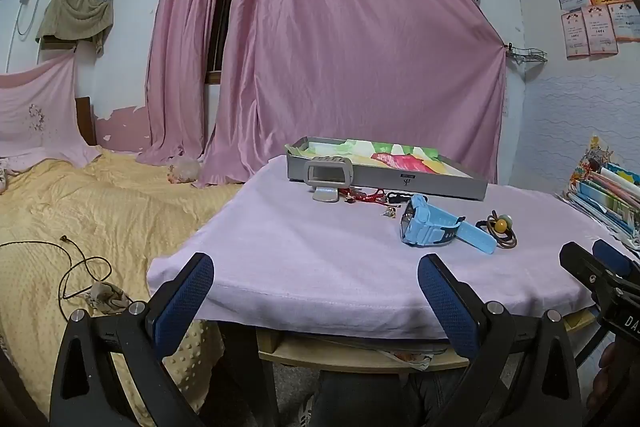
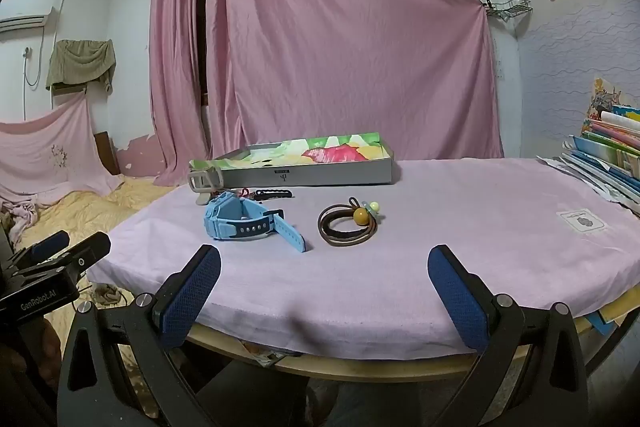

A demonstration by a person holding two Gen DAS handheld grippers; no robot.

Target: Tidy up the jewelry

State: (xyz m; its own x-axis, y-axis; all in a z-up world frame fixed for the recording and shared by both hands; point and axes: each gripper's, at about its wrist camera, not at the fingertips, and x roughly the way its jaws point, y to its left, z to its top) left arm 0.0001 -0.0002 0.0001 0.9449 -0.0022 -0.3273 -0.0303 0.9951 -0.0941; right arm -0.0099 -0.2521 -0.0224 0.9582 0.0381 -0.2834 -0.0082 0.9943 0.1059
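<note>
A light blue watch (image 1: pixel 434 227) (image 2: pixel 244 221) lies on the lilac cloth. Right of it rests a brown hair tie with a yellow bead (image 1: pixel 500 229) (image 2: pixel 348 225). Behind them stands a grey tray (image 1: pixel 400 183) (image 2: pixel 320 175) lined with colourful paper. A grey watch (image 1: pixel 328 173) (image 2: pixel 206 181) leans on the tray's front, with a red cord bracelet (image 1: pixel 366 195) and a small black piece (image 2: pixel 274 193) beside it. My left gripper (image 1: pixel 316 283) hangs open at the table's near edge, holding nothing. My right gripper (image 2: pixel 324 277) is open too, short of the hair tie.
A table under lilac cloth (image 1: pixel 320 259) (image 2: pixel 480 227) carries a stack of books (image 2: pixel 608 155) (image 1: pixel 604 195) at the right. A yellow bedspread (image 1: pixel 80 227) with a dark cord lies left. Pink curtains (image 2: pixel 340 47) hang behind.
</note>
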